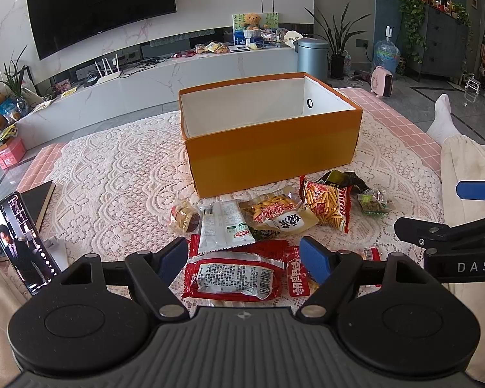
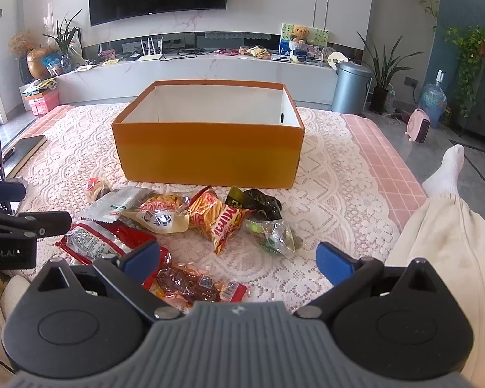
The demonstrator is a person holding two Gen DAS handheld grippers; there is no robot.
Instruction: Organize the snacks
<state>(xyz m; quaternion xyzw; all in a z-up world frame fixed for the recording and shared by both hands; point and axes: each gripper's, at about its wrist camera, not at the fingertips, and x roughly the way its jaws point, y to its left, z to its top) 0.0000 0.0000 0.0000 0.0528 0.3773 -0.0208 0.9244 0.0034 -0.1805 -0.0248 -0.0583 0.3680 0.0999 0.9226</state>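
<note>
My left gripper (image 1: 244,257) has a grey ribbed body, two round black discs at its sides, black link arms with silver screws and blue pads (image 1: 317,258) at the tips; beside it to the right, the other tool shows white letters "DAS". My right gripper (image 2: 237,258) has the same build, and the black tool left of it reads "Robot.AI". Right of this claw I see cream trousers (image 2: 443,245) and a white sock (image 2: 446,171).
</note>
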